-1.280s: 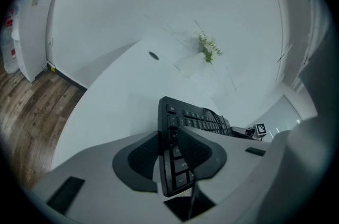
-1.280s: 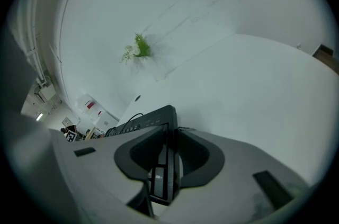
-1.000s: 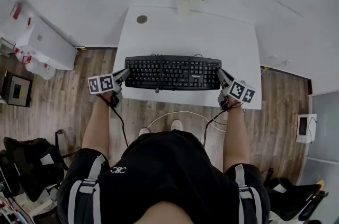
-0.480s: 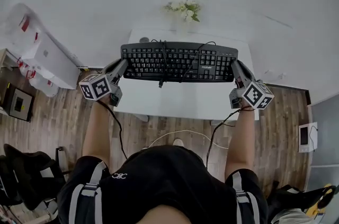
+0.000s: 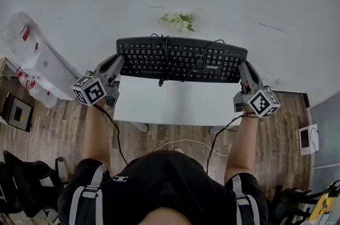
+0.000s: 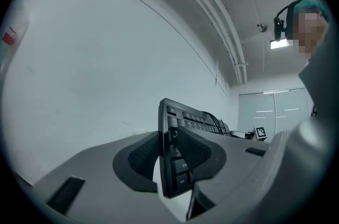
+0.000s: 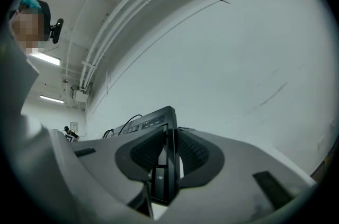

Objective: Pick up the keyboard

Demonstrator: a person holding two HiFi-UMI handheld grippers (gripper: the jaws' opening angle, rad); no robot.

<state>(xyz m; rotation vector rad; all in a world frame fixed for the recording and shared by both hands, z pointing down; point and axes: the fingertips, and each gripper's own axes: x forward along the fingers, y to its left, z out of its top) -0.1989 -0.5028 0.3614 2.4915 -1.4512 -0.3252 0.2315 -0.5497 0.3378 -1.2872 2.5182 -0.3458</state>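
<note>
Holding the keyboard (image 5: 180,59) up off the white table (image 5: 170,107) by both short ends, keys facing up in the head view. Clamped on the left end with the left gripper (image 5: 119,63), fingers (image 6: 139,157) closed against the two faces, ribbed pads biting right at the corner keys. Same story with the right gripper (image 5: 243,68): shut on the right end, thin edge of the board wedged between the fingers (image 7: 193,153), no gap on either side. Stretching straight from one pair of fingers to the other, roughly level, well clear of the tabletop beneath. Carrying a dark cable (image 5: 162,67) looped across the keys about midway between the two grips, one end hanging over the near edge. Beyond the fingers, only pale wall and, just past the far edge of the board, a small bunch of white flowers (image 5: 179,19). Back from the fingers toward the body, a marker cube (image 5: 88,90) on each gripper, then bare forearms, with wooden floor (image 5: 58,123) showing either side of the table.
</note>
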